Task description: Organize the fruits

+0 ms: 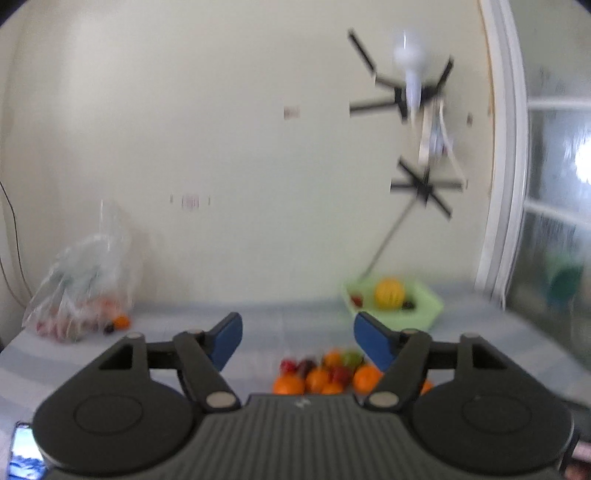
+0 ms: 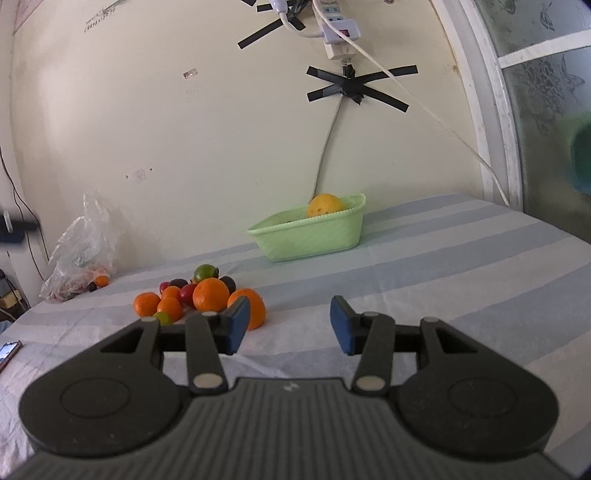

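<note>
A pile of fruit (image 2: 201, 295) lies on the striped cloth: oranges, small red and dark fruits, green limes. The same pile (image 1: 325, 373) shows blurred in the left wrist view, below and between the fingers. A light green basket (image 2: 314, 236) near the wall holds a big yellow fruit (image 2: 325, 205); the basket (image 1: 424, 314) also holds small dark and red fruits. My left gripper (image 1: 298, 341) hangs above the table, open and empty. My right gripper (image 2: 290, 326) stands open and empty just right of the pile, its left pad (image 2: 238, 328) in front of an orange (image 2: 255, 308).
A clear plastic bag (image 2: 79, 254) with more fruit slumps at the far left by the wall, with an orange and a dark fruit beside it. A phone (image 2: 7, 352) lies at the left table edge. Taped cables and a power strip (image 2: 338, 29) hang on the wall; a window frame stands right.
</note>
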The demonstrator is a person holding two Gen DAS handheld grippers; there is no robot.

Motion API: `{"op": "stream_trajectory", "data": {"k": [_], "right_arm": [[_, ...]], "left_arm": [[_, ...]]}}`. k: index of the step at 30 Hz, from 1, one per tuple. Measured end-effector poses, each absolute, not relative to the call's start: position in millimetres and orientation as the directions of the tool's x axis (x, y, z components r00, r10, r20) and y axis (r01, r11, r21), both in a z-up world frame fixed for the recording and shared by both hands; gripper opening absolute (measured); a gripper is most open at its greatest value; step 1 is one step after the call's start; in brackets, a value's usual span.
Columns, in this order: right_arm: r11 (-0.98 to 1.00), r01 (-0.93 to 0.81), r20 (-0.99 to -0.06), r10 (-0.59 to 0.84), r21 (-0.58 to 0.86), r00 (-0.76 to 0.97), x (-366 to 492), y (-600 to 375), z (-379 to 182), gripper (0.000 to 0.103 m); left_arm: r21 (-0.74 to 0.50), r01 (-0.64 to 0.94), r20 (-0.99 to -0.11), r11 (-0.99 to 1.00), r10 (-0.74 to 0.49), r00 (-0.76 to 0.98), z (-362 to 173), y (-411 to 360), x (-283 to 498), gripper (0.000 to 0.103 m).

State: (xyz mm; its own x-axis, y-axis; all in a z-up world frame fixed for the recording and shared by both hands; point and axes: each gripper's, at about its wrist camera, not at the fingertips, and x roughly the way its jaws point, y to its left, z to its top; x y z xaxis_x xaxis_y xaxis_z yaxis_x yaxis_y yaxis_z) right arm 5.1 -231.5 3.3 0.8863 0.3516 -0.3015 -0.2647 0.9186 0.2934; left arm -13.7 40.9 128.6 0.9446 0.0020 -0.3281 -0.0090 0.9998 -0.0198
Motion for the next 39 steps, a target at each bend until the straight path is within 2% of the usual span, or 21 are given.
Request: {"op": "stream_trajectory", "data": {"k": [3, 6, 8, 11, 14, 16, 29, 39], "right_arm": [[0.923, -0.261, -0.307, 0.345, 0.282, 0.887, 5, -229, 4, 0.051], [0.927, -0.253, -0.321, 0.338, 0.277, 0.885, 7, -228, 3, 0.051], [0.929, -0.251, -0.332, 0.336, 0.273, 0.882, 9, -227, 3, 0.051], [0.933, -0.246, -0.346, 0.330, 0.263, 0.878, 11, -225, 3, 0.051], [0.936, -0.237, -0.352, 0.321, 0.261, 0.879, 12, -226, 2, 0.051], [0.937, -0.223, -0.355, 0.311, 0.269, 0.881, 12, -227, 2, 0.051], [0.958, -0.083, -0.442, 0.202, 0.274, 0.874, 25, -228, -2, 0.052], [0.962, -0.057, -0.475, 0.182, 0.266, 0.861, 28, -227, -4, 0.052]], "left_arm": [[-0.098, 0.011, -0.311, 0.995, -0.041, 0.949, 99, 31, -15, 0.070], [-0.172, 0.030, -0.356, 0.985, -0.090, 0.930, 56, 19, -11, 0.068], [-0.166, 0.046, -0.390, 0.985, -0.108, 0.915, 33, 9, -7, 0.068], [-0.089, 0.094, -0.415, 0.992, -0.122, 0.901, 15, -8, 0, 0.068], [-0.027, 0.133, -0.410, 0.991, -0.132, 0.902, 8, -18, 5, 0.068], [-0.030, 0.146, -0.419, 0.989, -0.146, 0.896, 4, -18, 11, 0.068], [-0.258, 0.230, -0.510, 0.938, -0.334, 0.792, -12, 13, 37, 0.068], [-0.247, 0.253, -0.512, 0.935, -0.348, 0.786, -13, 4, 37, 0.068]]}}
